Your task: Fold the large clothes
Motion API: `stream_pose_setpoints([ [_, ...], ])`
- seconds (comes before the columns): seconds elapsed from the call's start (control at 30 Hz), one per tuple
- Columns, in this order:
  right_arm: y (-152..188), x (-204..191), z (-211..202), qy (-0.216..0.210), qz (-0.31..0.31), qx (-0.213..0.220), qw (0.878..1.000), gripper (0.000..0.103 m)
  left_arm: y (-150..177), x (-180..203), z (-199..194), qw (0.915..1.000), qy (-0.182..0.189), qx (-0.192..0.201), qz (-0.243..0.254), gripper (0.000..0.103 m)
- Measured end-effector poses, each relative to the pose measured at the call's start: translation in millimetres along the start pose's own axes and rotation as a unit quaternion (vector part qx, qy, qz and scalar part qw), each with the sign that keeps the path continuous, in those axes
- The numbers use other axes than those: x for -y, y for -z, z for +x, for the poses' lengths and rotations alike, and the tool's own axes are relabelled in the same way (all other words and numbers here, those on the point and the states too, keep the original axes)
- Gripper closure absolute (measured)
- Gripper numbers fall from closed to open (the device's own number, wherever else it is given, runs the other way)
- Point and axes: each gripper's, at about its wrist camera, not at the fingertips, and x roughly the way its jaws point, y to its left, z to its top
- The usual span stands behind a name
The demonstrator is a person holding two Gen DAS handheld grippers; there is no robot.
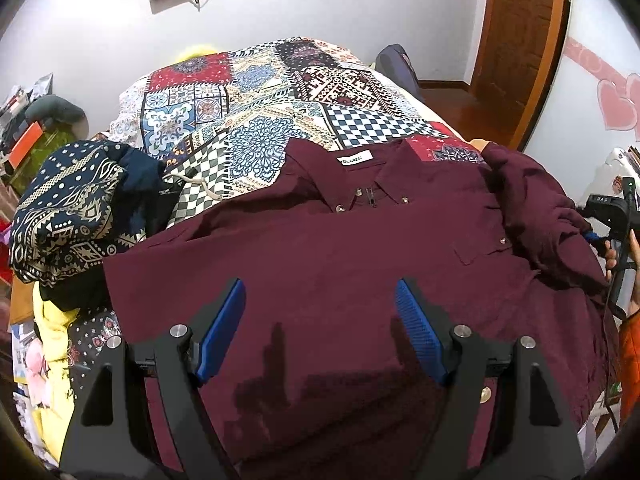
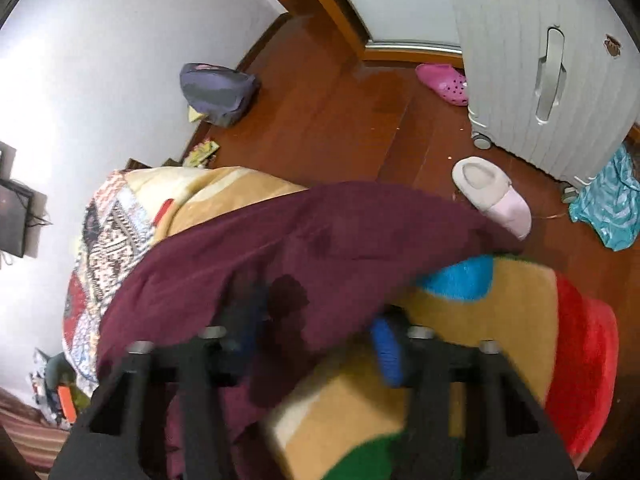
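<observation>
A large maroon shirt [image 1: 340, 248] lies face up on the bed, collar and white label [image 1: 354, 159] at the far side. My left gripper [image 1: 320, 286] hovers over the shirt's body, open, nothing between its blue pads. The shirt's right sleeve [image 1: 532, 208] is bunched at the bed's edge, where a hand [image 1: 610, 256] holds the other tool. In the blurred right wrist view, my right gripper [image 2: 318, 340] has its fingers apart, with maroon cloth [image 2: 320, 232] draped over the left finger and lying between them. No pressing grip shows.
A patchwork quilt [image 1: 248, 112] covers the bed. A pile of navy patterned clothes [image 1: 68, 212] sits at the shirt's left. Beside the bed are a colourful rug [image 2: 480, 320], a pale slipper [image 2: 492, 196], a grey suitcase [image 2: 540, 60] and a backpack [image 2: 216, 92].
</observation>
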Motion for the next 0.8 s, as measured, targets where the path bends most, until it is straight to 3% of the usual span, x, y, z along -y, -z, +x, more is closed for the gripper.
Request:
stream_pose_setpoints([
  [0.23, -0.5, -33.7, -46.6, -0.006, -0.094, 0.067, 0.993, 0.091, 0.5, -7.6, -6.4, 0.9999, 0.0, 0.008, -0.007, 0.026],
  [0.37, 5.2, -81.3, -101.3, -0.041, -0.165, 0.123, 0.978, 0.091, -0.7, -12.2, -18.3, 0.9997, 0.002, 0.024, -0.011, 0.026],
  [0.57, 37.8, -164.3, -174.2, -0.141, -0.255, 0.16, 0.943, 0.091, 1.2, -26.3, -41.0, 0.9984, 0.005, 0.05, -0.025, 0.026],
  [0.8, 112.8, -252.8, -201.5, -0.239, -0.346, 0.127, 0.898, 0.092, 9.9, -61.0, -68.6, 0.9953, -0.005, 0.081, -0.052, 0.026],
])
